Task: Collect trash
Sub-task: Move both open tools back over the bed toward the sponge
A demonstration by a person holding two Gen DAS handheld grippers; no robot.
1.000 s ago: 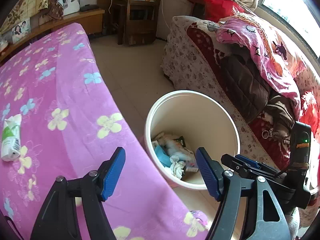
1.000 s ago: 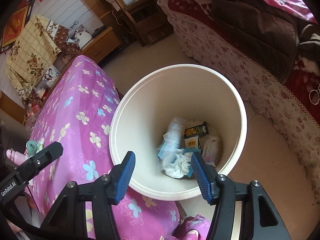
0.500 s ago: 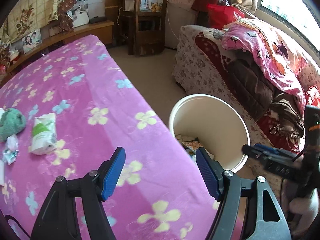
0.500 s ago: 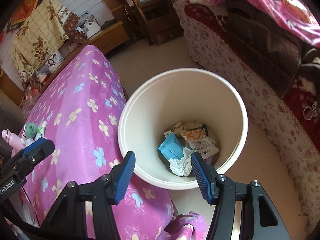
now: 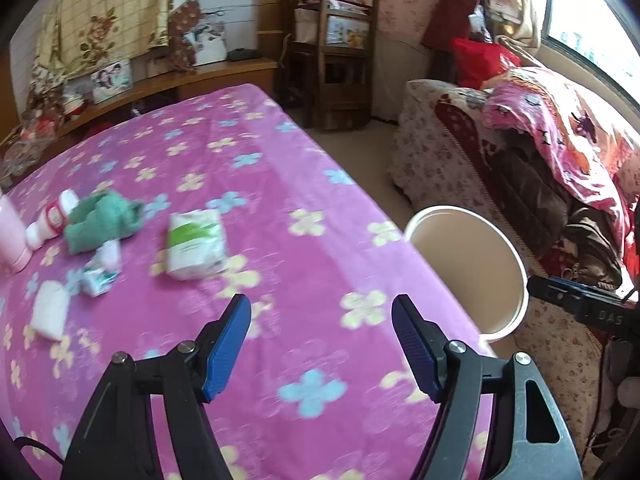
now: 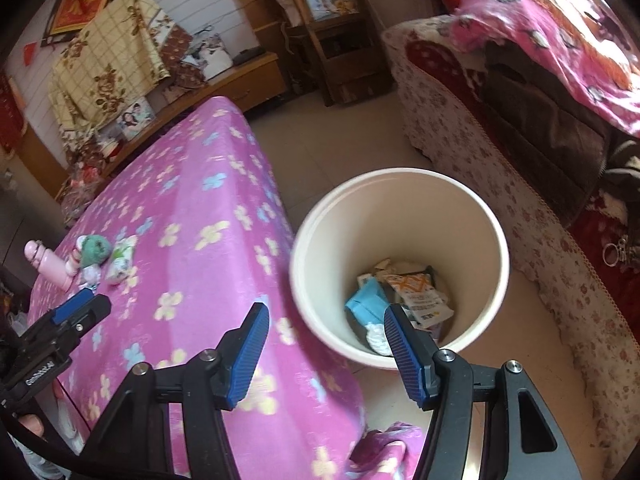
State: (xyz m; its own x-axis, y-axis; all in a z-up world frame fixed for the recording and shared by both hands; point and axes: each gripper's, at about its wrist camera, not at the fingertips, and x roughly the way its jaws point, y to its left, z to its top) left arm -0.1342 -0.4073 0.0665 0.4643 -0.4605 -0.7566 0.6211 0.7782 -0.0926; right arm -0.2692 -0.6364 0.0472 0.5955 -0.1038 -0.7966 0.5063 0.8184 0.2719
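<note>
Trash on the worktop [image 5: 280, 264] numbers about five pieces: one white-and-green tissue pack [image 5: 195, 243], one crumpled green cloth [image 5: 102, 220], two small wrappers [image 5: 100, 270] and one white pad [image 5: 50, 314], beside one pink bottle [image 6: 46, 264]. One cream bin [image 6: 400, 264] on the floor holds blue and orange packets. Left hand-held gripper [image 5: 322, 344] and right hand-held gripper [image 6: 324, 354] both gape, holding nothing
</note>
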